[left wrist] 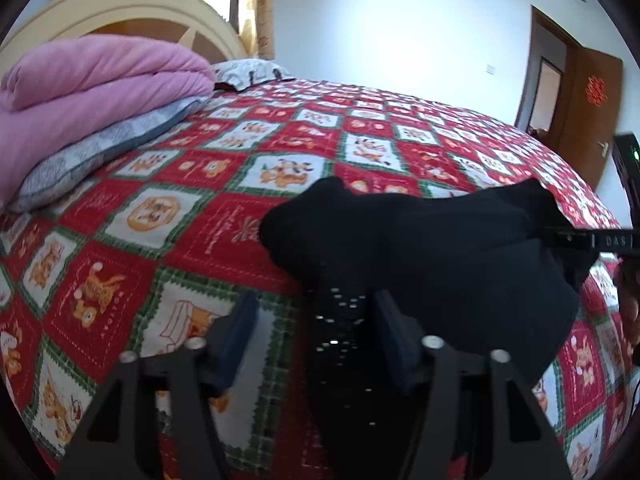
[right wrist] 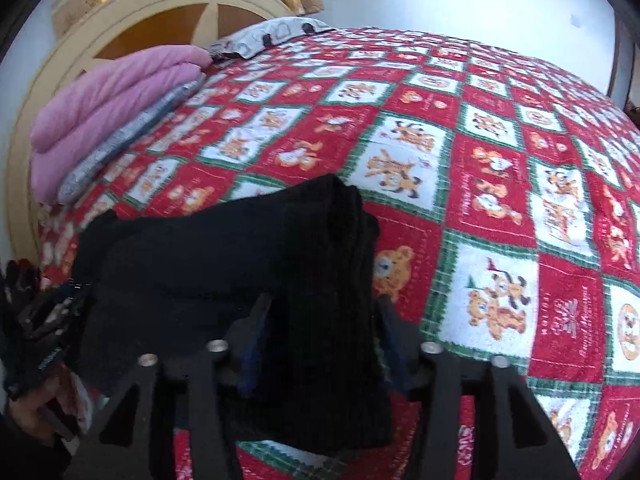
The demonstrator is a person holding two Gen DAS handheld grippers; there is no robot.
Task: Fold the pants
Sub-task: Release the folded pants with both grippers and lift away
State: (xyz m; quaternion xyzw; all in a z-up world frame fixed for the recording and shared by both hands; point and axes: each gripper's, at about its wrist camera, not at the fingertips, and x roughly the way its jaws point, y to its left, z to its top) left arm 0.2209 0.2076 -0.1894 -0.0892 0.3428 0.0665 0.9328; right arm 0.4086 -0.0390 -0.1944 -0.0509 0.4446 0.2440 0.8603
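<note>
Lying bunched on the patterned quilt (left wrist: 192,208), the black pants (left wrist: 420,248) sit between both grippers' spread, unclamped fingers: left gripper (left wrist: 316,320), right gripper (right wrist: 320,320).

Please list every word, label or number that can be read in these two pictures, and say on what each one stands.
"DAS": white letters on the right tongs, cut off by the picture edge.
Red paper sign on the brown door: an ornament, not readable.
Script and small words on the red squares of the bedspread: too blurred to read.
</note>
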